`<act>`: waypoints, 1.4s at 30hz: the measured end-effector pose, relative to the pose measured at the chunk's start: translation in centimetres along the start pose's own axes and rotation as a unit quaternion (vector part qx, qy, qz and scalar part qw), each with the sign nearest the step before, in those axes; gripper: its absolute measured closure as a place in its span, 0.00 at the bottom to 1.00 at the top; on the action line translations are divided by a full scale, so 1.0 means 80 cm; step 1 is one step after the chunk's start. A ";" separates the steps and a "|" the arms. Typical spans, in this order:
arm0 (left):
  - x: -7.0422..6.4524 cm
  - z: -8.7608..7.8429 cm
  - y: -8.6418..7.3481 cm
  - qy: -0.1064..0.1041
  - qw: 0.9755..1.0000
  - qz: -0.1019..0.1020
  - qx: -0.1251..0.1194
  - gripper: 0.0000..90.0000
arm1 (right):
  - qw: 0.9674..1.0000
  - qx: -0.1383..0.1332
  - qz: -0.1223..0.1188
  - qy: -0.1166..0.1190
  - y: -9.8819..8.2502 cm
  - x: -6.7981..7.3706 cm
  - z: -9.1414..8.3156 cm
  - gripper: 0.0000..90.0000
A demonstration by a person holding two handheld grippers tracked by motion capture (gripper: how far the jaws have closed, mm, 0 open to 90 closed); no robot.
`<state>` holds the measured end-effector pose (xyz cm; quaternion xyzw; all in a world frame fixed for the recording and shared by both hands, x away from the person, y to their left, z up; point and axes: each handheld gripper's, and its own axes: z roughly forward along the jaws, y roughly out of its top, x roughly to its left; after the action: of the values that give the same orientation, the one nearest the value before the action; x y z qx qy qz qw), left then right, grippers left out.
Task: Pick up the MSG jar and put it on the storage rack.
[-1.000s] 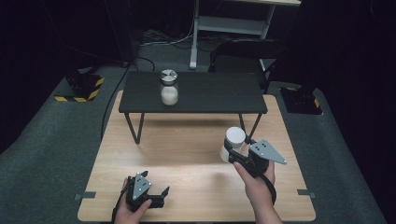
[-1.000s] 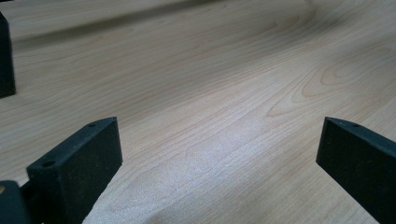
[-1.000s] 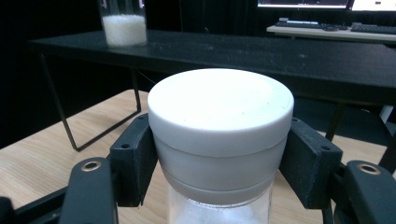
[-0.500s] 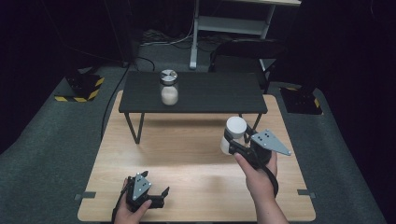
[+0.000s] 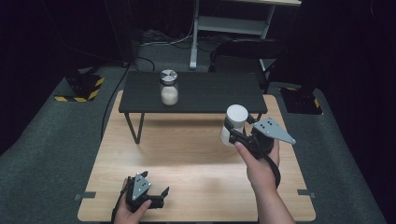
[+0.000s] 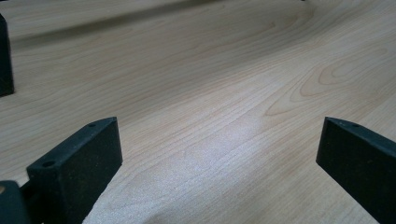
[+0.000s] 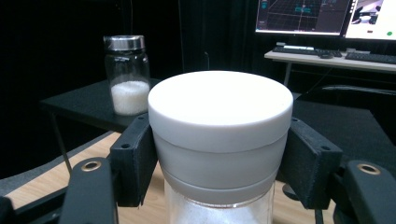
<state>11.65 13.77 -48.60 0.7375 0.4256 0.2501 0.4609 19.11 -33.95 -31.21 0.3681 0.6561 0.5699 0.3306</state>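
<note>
My right gripper (image 5: 232, 134) is shut on a white-lidded jar (image 5: 235, 120) and holds it upright in the air over the right side of the wooden table (image 5: 187, 158). In the right gripper view both pads clamp the jar (image 7: 219, 121) just under its lid, with white grains showing below. A glass jar with a metal lid (image 5: 168, 87), about a third full of white grains, stands on the low black table (image 5: 210, 93) farther back. My left gripper (image 5: 159, 196) rests open at the front left. Between its jaws there is only bare wood (image 6: 219, 93).
A dark chair (image 5: 247, 51) stands behind the black table. Yellow-and-black striped bases (image 5: 81, 88) sit on the carpet at the left and right. The right gripper view shows a desk with monitors (image 7: 303, 14) and a keyboard far back.
My right hand has lifted the white-lidded jar higher and slightly toward the black table. The left gripper has stayed where it was.
</note>
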 end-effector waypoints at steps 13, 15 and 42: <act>0.000 0.000 -0.001 -0.001 1.000 0.003 -0.002 0.00 | 1.000 0.011 0.002 -0.014 0.036 -0.002 0.023 0.37; 0.000 0.000 -0.001 -0.002 1.000 0.002 -0.003 0.00 | 1.000 0.012 0.003 -0.016 0.039 -0.003 0.027 0.37; 0.003 -0.002 -0.003 -0.005 1.000 -0.001 -0.005 0.00 | 0.999 0.033 0.019 -0.033 0.084 -0.005 0.095 0.37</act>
<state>11.55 14.10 -48.72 0.7359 0.4231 0.2478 0.4670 26.51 -29.97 -25.58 0.4100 0.6560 0.5415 0.3292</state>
